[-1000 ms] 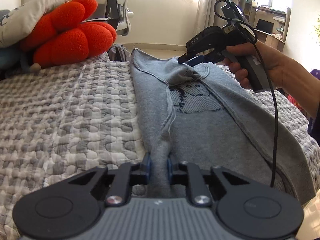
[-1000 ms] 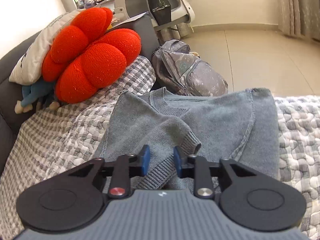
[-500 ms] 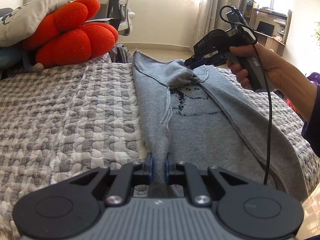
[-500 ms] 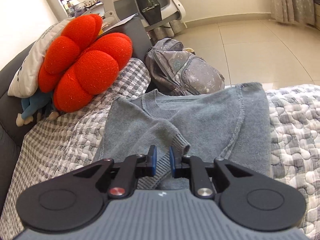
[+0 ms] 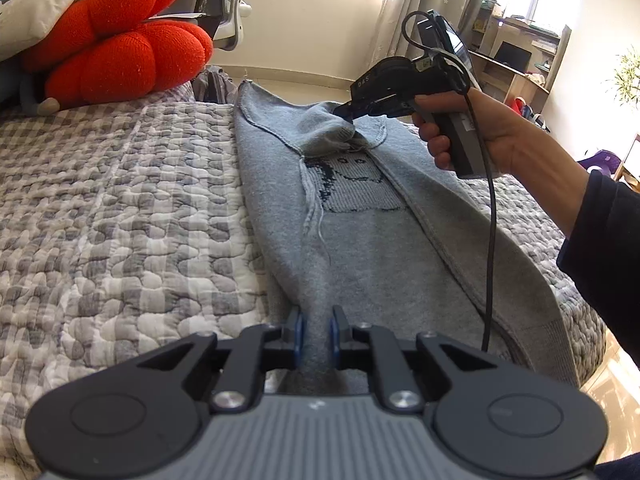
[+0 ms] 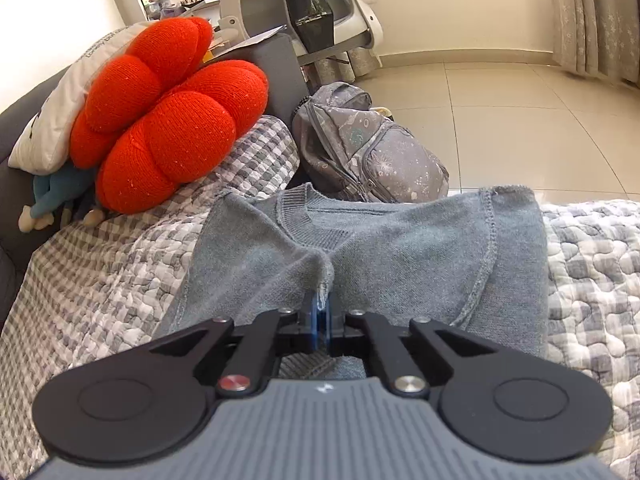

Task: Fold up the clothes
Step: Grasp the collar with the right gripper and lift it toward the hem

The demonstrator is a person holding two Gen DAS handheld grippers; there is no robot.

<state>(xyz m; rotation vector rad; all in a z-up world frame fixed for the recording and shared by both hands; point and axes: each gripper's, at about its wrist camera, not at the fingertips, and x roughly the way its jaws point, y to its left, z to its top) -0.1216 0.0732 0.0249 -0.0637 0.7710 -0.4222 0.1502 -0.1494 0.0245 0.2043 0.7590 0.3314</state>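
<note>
A grey knitted sweater (image 5: 360,256) with a dark picture on its chest lies lengthwise on the quilted bed; it also shows in the right wrist view (image 6: 400,252). My left gripper (image 5: 316,332) is shut on a fold of the sweater at its near, hem end. My right gripper (image 6: 320,316) is shut on the cuff of a sleeve folded over the chest near the collar. In the left wrist view the right gripper (image 5: 348,114) pinches that sleeve end (image 5: 324,132), held by a hand.
The grey and white quilt (image 5: 120,208) covers the bed. A red knotted cushion (image 6: 160,116) and a white pillow (image 6: 60,112) lie at the head end. A grey backpack (image 6: 368,152) stands on the floor beyond the bed edge, by an office chair (image 6: 320,12).
My right gripper has closed from open onto the sleeve cuff. My left gripper has kept its hold on the hem fold.
</note>
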